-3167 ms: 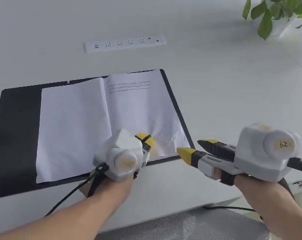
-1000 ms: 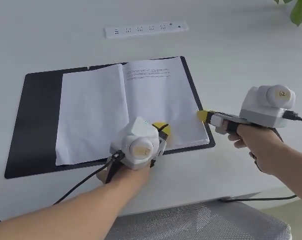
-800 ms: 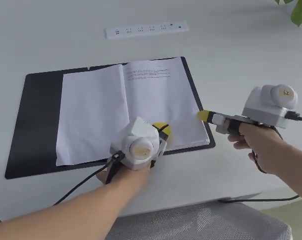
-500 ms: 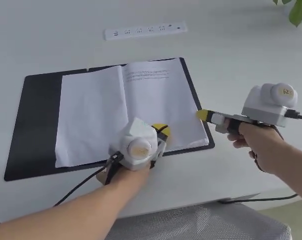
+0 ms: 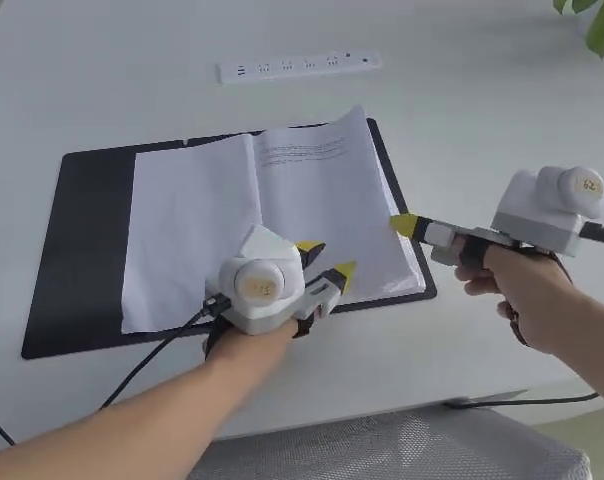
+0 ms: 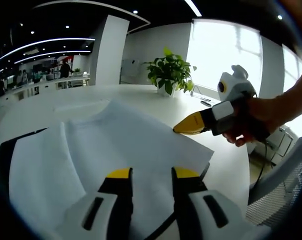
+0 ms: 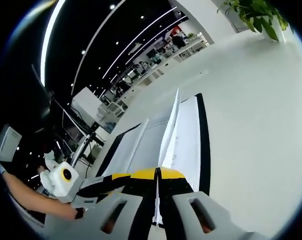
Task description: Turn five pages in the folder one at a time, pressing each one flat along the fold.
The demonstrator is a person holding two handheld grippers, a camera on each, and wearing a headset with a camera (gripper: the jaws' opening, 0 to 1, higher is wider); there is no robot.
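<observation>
Centre of head view: folder (image 5: 82, 250) lies open. Right of it, right gripper (image 5: 404, 225) clamped on top page (image 5: 322, 190) edge; edge now raised, flat half second ago. Lower centre, left gripper (image 5: 325, 258) lifted off paper, jaws apart, empty. Page turn likely starting.

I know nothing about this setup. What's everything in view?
Black folder: one, black, open flat on the table.
White paper pages: stack, white, in the folder; right-hand top page lifted at its outer edge.
White power strip: one, white, beyond the folder.
Leafy plant: one, green, far right corner.
White table: one, white.
Mesh chair: one, grey, near edge.
Cables: two, black, trailing from the grippers.
Left gripper: white, yellow tips, open, over the pages' near edge.
Right gripper: same colours, shut on the lifted page.
</observation>
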